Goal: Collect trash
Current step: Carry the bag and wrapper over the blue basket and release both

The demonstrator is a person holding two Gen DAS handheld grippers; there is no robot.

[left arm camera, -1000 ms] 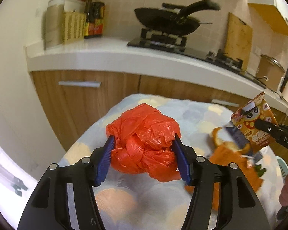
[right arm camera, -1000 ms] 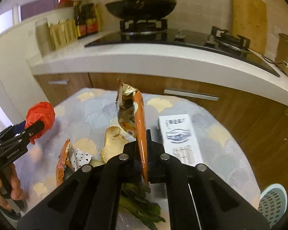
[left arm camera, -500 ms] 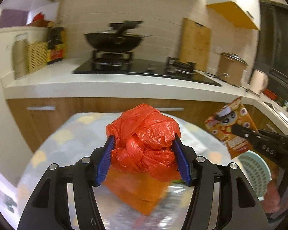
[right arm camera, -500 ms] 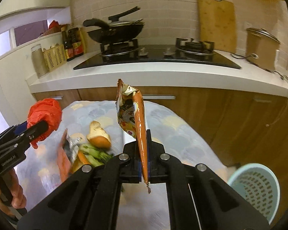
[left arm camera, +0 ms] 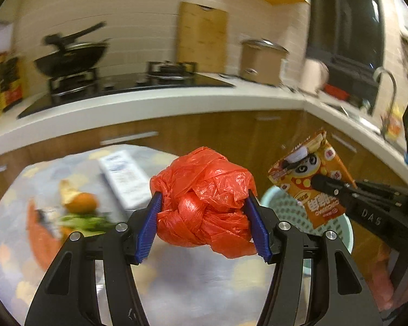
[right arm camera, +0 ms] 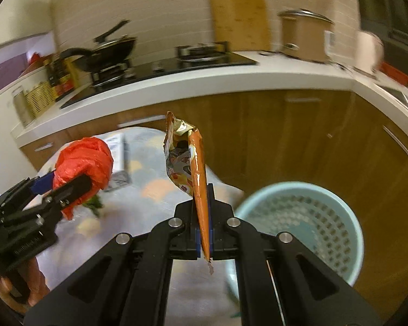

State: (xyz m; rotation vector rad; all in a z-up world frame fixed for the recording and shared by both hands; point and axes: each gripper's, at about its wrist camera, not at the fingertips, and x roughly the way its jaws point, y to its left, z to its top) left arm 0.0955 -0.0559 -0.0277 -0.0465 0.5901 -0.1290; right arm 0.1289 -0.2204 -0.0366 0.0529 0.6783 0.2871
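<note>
My left gripper is shut on a crumpled red plastic bag and holds it above the table's right end. My right gripper is shut on an orange snack wrapper, held upright. The wrapper and right gripper show at the right of the left wrist view. The bag shows at the left of the right wrist view. A light blue perforated bin stands on the floor just right of the table, below and right of the wrapper; its rim shows behind the bag.
The patterned table holds a white carton, a peel, green scraps and an orange wrapper. A kitchen counter with a wok, hob and wooden cabinets stands behind.
Both grippers have swung right with their loads. The blue bin has come closer and larger in both views; the table scraps have shifted left.
</note>
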